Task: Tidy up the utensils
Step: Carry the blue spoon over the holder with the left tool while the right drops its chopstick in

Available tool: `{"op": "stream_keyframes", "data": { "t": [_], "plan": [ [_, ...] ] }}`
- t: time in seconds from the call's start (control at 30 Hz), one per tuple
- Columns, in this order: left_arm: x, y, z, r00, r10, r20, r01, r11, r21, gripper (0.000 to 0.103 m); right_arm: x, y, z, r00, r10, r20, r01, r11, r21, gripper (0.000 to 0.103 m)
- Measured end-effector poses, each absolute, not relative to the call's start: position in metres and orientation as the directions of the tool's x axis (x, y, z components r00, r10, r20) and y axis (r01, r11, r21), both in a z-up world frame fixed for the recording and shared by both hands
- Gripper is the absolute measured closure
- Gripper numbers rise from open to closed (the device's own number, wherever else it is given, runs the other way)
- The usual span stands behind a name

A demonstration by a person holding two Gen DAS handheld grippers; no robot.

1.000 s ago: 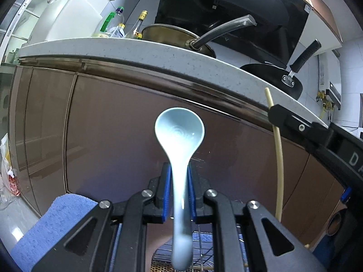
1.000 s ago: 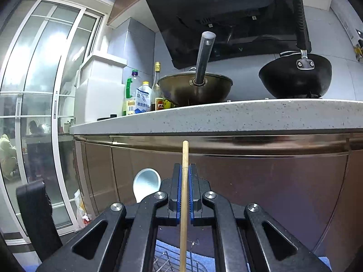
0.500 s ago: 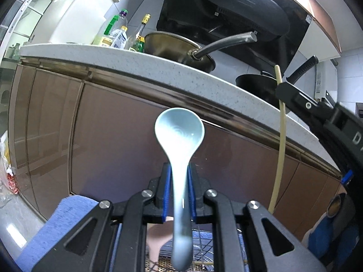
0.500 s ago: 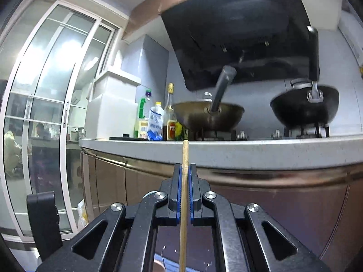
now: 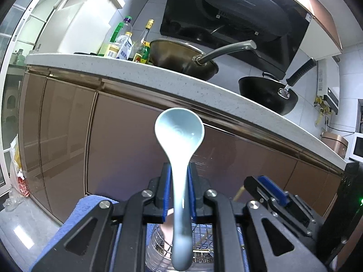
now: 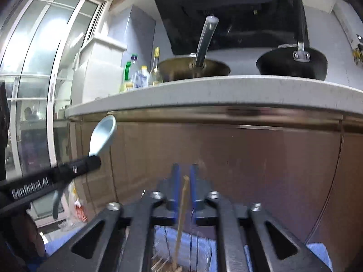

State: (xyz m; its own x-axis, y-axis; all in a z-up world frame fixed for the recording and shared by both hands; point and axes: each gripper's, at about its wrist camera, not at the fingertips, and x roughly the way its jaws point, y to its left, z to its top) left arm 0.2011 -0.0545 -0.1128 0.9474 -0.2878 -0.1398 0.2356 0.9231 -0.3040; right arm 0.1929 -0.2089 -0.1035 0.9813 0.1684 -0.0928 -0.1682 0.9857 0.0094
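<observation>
Left tongs [image 5: 179, 190]: blue pads pressed on the neck of a pale blue spoon [image 5: 180, 136], which stands upright, bowl above the pads and handle end hanging below them over a wire basket [image 5: 199, 247]. Right tongs [image 6: 184, 188]: jaws have just been opening, and a wooden chopstick [image 6: 181, 217] stands loose in the gap between the blue pads, leaning slightly and touching neither pad as far as can be seen; its lower end reaches down into the basket (the top shows only just above the pad tips). In the right wrist view the spoon and left tongs lie to the left of the right tongs, well apart. Behind both: brown cabinet fronts [image 6: 249, 158] under a speckled desk [image 5: 158, 77] carrying two pans and several bottles.
</observation>
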Motion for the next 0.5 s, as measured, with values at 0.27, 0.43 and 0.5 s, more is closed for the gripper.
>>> {"op": "stream_keyframes", "data": {
  "t": [0.27,0.43,0.5],
  "plan": [
    [0.188,-0.06,-0.116,0.931,-0.324,-0.168,0.268,0.92,-0.287,0.09,0.168,-0.225,-0.073,0.975,0.2,-0.096,-0.197,0.98,0.041,0.061],
    [0.183,-0.057,-0.117,0.92,-0.343,-0.188,0.281,0.914,-0.293,0.09,0.158,-0.231,-0.073,0.969,0.208,-0.13,-0.2,0.977,0.071,0.06],
    [0.179,-0.055,-0.118,0.914,-0.353,-0.198,0.288,0.911,-0.294,0.09,0.156,-0.236,-0.073,0.967,0.209,-0.145,-0.197,0.976,0.094,0.061]
  ]
}}
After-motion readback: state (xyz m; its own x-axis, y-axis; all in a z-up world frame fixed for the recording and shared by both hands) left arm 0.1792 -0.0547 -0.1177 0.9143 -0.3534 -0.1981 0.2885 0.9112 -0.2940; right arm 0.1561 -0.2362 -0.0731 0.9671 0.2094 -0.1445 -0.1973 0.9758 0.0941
